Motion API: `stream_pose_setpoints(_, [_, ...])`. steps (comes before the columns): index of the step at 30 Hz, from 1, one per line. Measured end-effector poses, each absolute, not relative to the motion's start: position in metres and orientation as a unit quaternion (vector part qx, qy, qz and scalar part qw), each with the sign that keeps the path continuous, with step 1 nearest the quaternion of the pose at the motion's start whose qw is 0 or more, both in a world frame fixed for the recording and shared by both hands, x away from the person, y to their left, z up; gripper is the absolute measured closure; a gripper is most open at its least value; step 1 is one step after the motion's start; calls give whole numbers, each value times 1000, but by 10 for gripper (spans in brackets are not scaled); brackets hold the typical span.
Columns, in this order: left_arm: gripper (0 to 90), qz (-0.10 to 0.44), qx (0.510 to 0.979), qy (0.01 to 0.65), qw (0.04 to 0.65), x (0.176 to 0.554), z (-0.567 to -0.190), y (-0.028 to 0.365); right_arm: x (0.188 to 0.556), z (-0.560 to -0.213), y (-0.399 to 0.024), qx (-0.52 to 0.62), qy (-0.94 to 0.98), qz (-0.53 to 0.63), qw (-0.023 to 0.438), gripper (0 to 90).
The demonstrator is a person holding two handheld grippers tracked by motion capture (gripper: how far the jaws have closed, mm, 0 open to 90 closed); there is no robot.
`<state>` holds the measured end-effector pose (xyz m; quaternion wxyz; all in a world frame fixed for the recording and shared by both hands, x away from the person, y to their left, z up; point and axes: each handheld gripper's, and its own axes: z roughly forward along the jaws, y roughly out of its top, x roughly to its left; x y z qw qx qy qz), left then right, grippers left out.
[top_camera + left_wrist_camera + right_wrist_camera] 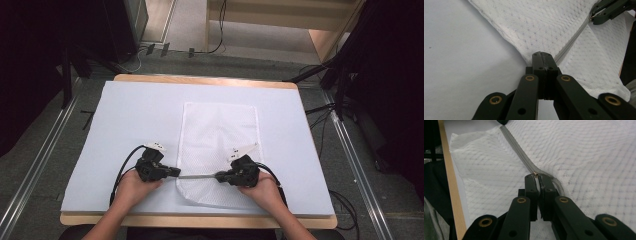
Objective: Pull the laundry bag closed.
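Working the zipper [197,176] of a white mesh laundry bag [220,135] is the step in hand — the bag lies flat on the pale worktop [125,115], its zipper running across the end nearest the person. The left gripper [176,172] sits at the left end of the zipper, jaws clamped shut on the bag's corner there, as the left gripper view shows [543,57]. The right gripper [219,176] is further right along the zipper, jaws pressed together on what looks like the slider pull [535,173]. Between the two, the zipper is stretched in a taut line.

Judging from this, the next move calls for the left gripper to anchor its corner while the right draws the slider straight along the zipper's line — steady and level, so the small pull does not slip free and the mesh does not bunch.
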<state>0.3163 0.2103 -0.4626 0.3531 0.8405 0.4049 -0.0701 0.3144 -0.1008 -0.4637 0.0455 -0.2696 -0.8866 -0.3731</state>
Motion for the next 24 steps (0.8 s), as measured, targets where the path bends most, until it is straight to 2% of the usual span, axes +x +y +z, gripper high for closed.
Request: stream_pose_setpoints(24, [900, -71, 844, 399, 350, 318, -462, 210, 314, -461, -123, -296, -877, -375, 54, 881])
